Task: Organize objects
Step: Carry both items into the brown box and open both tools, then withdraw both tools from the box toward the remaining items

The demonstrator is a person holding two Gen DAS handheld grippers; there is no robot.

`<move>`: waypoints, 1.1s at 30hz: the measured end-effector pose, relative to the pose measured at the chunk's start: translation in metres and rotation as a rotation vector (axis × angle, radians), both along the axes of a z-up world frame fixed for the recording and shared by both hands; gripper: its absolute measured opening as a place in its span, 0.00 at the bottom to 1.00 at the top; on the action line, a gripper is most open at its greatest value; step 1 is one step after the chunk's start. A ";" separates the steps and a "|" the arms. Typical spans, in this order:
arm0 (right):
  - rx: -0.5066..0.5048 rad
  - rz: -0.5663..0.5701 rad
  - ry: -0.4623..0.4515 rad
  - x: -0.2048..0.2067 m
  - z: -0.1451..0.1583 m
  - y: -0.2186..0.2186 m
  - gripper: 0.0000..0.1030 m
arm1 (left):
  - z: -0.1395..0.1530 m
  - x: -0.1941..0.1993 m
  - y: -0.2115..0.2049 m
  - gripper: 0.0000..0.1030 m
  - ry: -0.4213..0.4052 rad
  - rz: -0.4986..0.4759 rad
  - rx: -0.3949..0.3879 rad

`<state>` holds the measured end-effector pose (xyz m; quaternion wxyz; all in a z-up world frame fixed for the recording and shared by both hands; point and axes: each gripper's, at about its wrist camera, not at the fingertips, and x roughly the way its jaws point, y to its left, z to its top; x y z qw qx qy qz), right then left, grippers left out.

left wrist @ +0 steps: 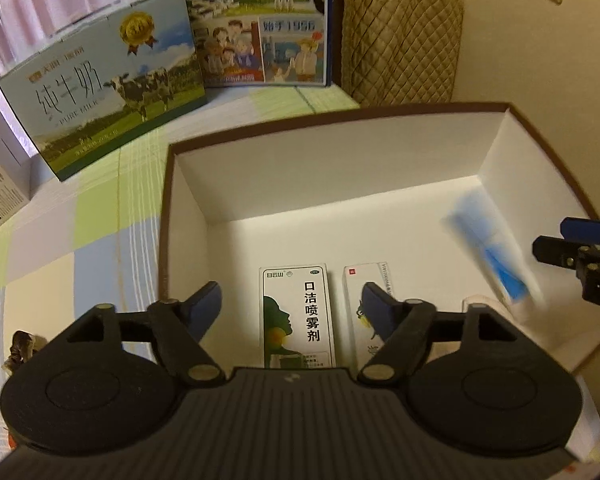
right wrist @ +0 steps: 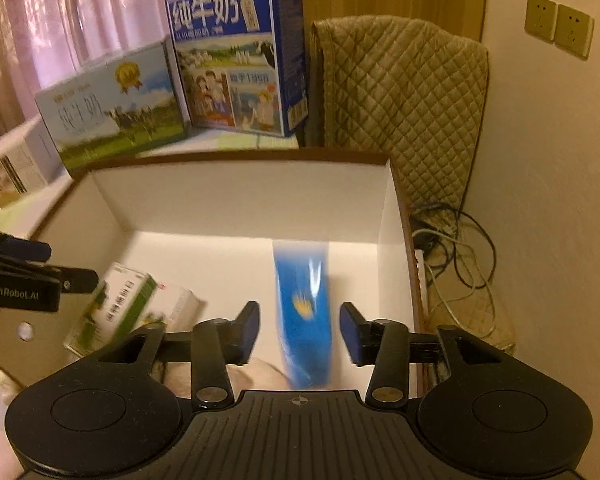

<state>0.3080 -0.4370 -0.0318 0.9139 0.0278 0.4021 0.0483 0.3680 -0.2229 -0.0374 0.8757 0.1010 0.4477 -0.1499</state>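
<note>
Right wrist, blurred blue packet [right wrist: 302,320] between spread right tool [right wrist: 299,330] fingers

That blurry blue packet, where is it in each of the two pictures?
Left wrist view: blue packet at the right, inside the white box, beside the right gripper.
Right wrist view: blue packet at centre, between the open fingers.
Shared landmark: blue milk carton.

Right tool [right wrist: 299,330] gapes around a blurred blue packet [right wrist: 302,312], apparently untouched.
</note>
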 end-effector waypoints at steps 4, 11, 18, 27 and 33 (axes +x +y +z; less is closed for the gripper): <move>0.047 -0.025 -0.021 -0.016 0.018 -0.001 0.51 | 0.019 -0.015 0.010 0.82 -0.019 -0.014 -0.028; 0.093 -0.027 -0.038 -0.058 0.050 0.016 0.53 | 0.057 -0.052 0.037 0.96 -0.069 -0.010 -0.075; 0.121 -0.026 -0.076 -0.106 0.078 0.038 0.54 | 0.092 -0.096 0.064 0.99 -0.118 0.002 -0.136; 0.161 0.030 -0.115 -0.162 0.108 0.076 0.55 | 0.129 -0.160 0.100 0.99 -0.149 0.037 -0.185; 0.193 0.110 -0.109 -0.188 0.115 0.109 0.55 | 0.144 -0.200 0.129 0.99 -0.157 0.090 -0.199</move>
